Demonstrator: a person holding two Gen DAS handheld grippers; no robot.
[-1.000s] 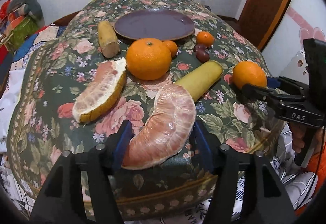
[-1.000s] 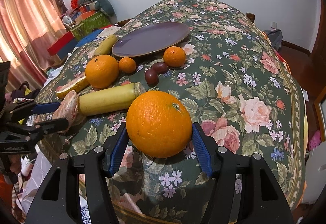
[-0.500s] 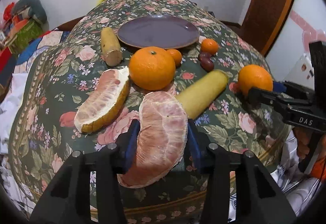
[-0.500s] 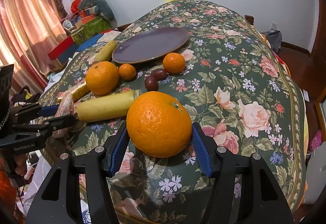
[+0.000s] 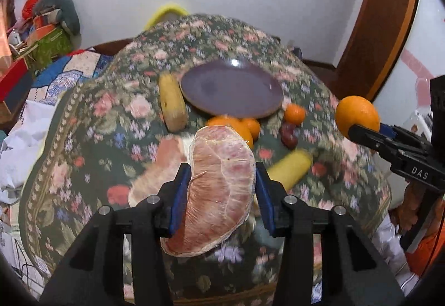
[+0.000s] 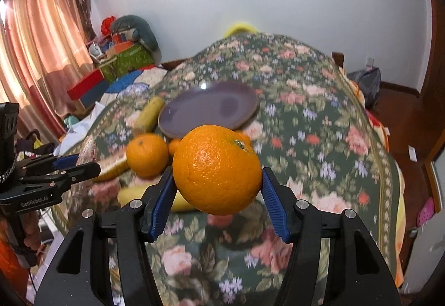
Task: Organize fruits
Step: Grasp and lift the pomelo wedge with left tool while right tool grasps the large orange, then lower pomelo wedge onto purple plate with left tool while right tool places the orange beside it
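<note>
While its blue pads press both flanks of a peeled pomelo segment (image 5: 219, 189), the left gripper (image 5: 221, 194) holds that piece up above the table; the flesh is pink, veined with pale membrane, and curves like a thick crescent. Closed likewise on a large orange (image 6: 218, 174), the right gripper (image 6: 217, 199) carries the fruit clear of the cloth, its pebbled skin bright and its stem scar turned up and to the right. Beneath them a floral tablecloth (image 6: 319, 139) in dark green with pink roses covers the table, blurred in both views. On it sit an empty purple plate (image 5: 230, 90), a second pomelo piece (image 5: 155, 167), a smaller orange (image 6: 147, 154), two yellow cylindrical fruits (image 5: 172, 106) and dark red plums (image 5: 289, 135). Behind stand a white wall, pink curtains (image 6: 41, 36) and a wooden door frame (image 5: 386, 19).
</note>
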